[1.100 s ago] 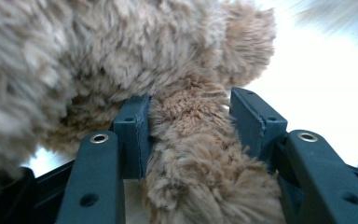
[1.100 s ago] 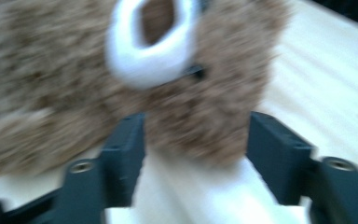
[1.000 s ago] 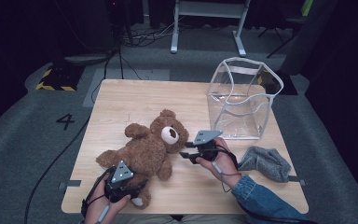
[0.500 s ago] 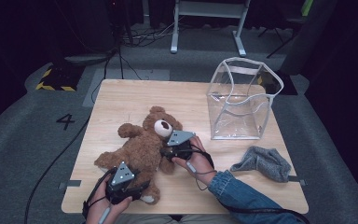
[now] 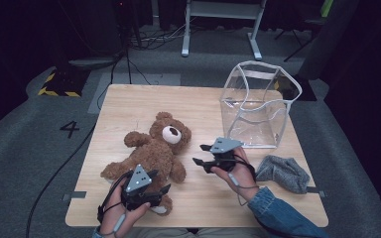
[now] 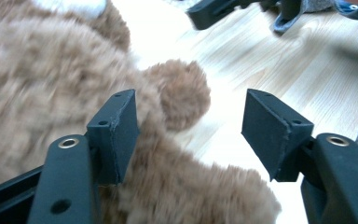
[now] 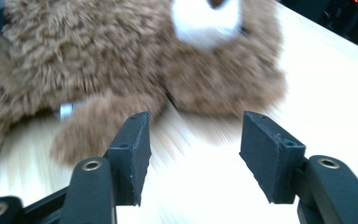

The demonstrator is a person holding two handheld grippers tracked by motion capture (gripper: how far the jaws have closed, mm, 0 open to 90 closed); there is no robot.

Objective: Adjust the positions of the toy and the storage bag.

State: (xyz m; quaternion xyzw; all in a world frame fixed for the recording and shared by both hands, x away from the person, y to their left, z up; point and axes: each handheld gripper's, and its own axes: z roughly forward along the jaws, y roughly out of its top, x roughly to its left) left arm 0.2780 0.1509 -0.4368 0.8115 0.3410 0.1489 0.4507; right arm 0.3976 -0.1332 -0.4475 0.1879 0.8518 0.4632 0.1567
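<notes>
A brown teddy bear (image 5: 151, 151) lies on its back on the wooden table (image 5: 129, 104), head toward the far side. My left gripper (image 5: 161, 190) is at the bear's lower leg. Its jaws have just been opening and stand open in the left gripper view (image 6: 191, 126), with the bear's fur (image 6: 51, 70) under and beside the left pad, not pinched. My right gripper (image 5: 202, 154) hovers just right of the bear, pointing at it. Its jaws have also just been opening. In the right gripper view (image 7: 193, 149) bare table shows between them and the bear (image 7: 121, 56) lies ahead.
A clear plastic bag (image 5: 258, 104) stands open at the table's far right. A grey cloth (image 5: 283, 173) lies crumpled right of my right hand. The near table edge runs just under both hands. Dark floor and cables surround the table.
My right gripper reached left against the bear, then drew back to the right with its jaws wider. The left gripper rose slightly and opened. The bear shifted a little to the left.
</notes>
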